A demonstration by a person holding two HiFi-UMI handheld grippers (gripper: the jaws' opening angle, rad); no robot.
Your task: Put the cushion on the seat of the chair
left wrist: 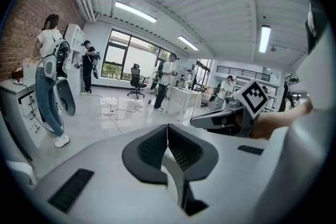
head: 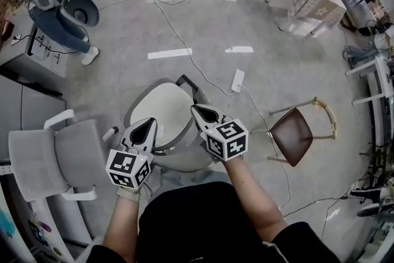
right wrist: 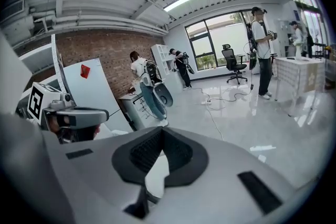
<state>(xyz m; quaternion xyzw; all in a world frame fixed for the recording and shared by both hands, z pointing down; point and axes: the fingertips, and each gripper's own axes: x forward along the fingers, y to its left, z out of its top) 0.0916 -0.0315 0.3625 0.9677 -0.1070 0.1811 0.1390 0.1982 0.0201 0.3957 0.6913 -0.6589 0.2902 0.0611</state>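
Over the person's lap, the left gripper (head: 148, 126) and right gripper (head: 198, 111) sit side by side, each with its jaws pressed together on nothing. Just ahead and below, between their tips, the cream cushion (head: 165, 109) lies in the grey chair (head: 184, 160), seemingly seated already. Its long axis runs away from the person, and both hands are about equally near. An office chair (head: 55, 160) crowds the left; a brown chair (head: 290, 134) stands well apart on the right; the floor (head: 246, 21) ahead is open
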